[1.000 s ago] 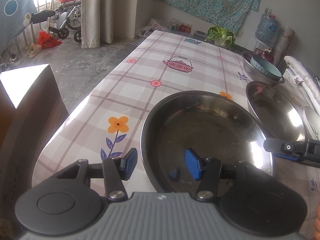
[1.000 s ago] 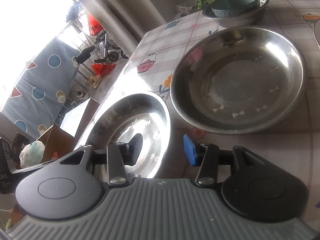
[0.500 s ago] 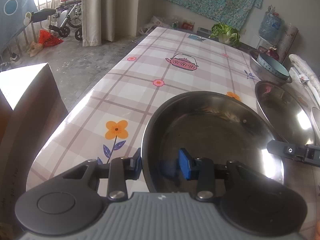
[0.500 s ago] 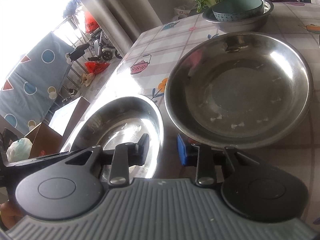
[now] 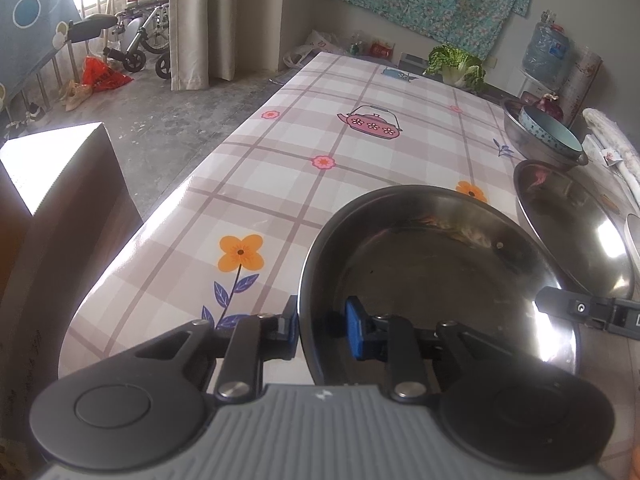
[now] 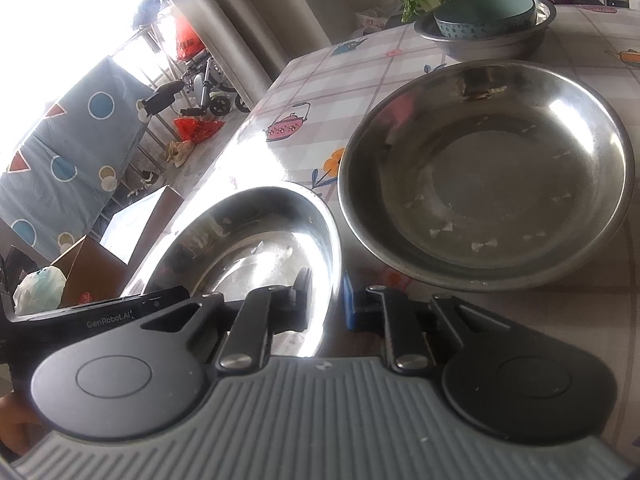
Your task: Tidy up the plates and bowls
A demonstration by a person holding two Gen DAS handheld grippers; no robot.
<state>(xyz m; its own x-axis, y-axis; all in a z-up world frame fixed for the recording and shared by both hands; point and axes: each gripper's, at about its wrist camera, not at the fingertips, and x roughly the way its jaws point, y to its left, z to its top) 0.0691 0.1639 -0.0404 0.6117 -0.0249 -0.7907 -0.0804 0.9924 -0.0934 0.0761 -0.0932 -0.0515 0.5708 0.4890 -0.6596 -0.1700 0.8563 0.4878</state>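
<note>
Both my tools, left tool (image 5: 322, 332) and right tool (image 6: 325, 300), closing on empty steel plate's (image 5: 440, 264) rim; teal bowl (image 6: 484, 14) nests in steel basin (image 6: 492, 42) on checked desk (image 5: 280, 184).

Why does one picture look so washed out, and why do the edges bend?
Right wrist view: window light blows out the upper left and glares off the near steel plate and tablecloth. Left wrist view: evener light, one bright glint on that plate. Both views: fisheye lenses curve straight lines.

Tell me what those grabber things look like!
Both look alike. The left tongs have black arms with silver screws, round black discs and a ribbed grey body. One finger pad is bright blue. The right tongs match, and "GenRobot.AI" is printed in pale letters on the black tool beside them.
</note>
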